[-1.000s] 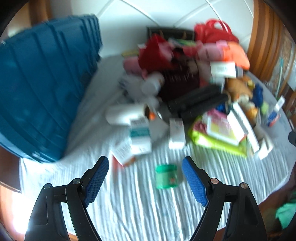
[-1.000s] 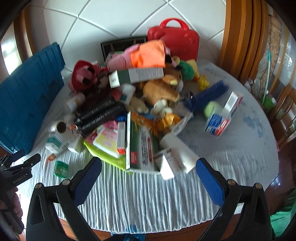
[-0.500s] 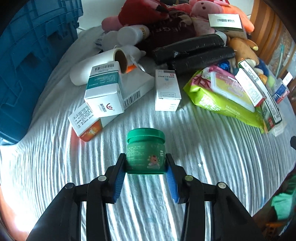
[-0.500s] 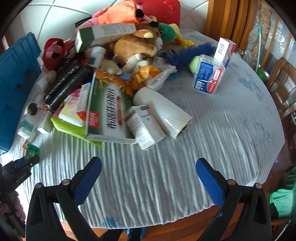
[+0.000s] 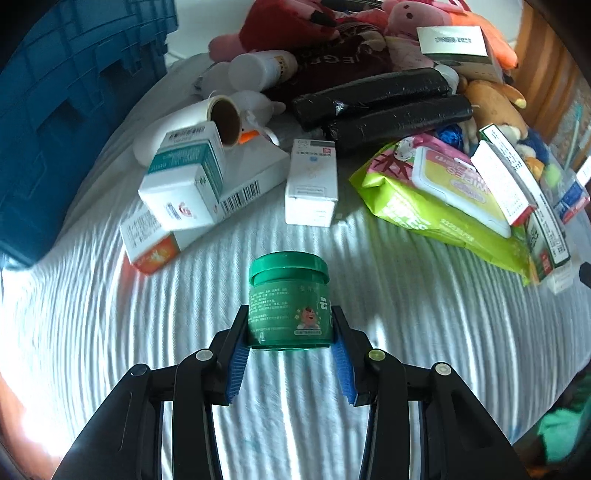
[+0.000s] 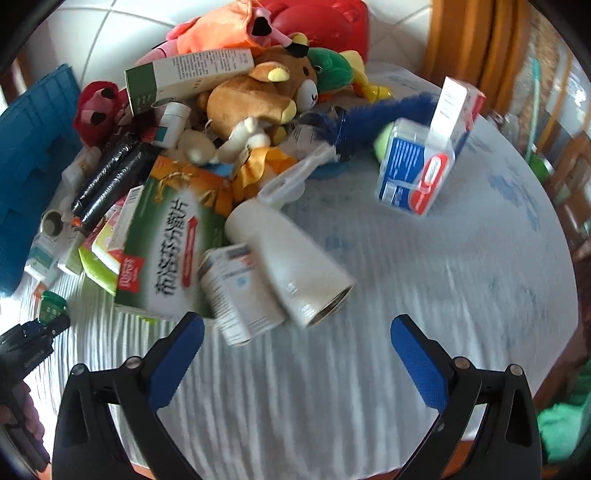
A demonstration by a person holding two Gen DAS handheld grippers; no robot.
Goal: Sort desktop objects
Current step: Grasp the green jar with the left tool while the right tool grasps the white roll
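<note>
A small green jar with a green lid stands upright on the white ribbed tablecloth. My left gripper is shut on it, both blue pads pressed against its sides. The same jar and the left gripper show at the far left of the right wrist view. My right gripper hovers low over the cloth, its jaws wide and closing with nothing between them. Just beyond its fingers lie a white medicine box and a white tube-shaped bottle on its side.
A blue crate stands at the left. A heap fills the table's far half: white boxes, black rolls, a green wipes pack, plush toys, a large green box, a blue-and-red box. A wooden chair stands behind.
My left gripper dropped to the green jar and shut on it. My right gripper sank and moved forward toward the white box and bottle, jaws slightly narrower.
</note>
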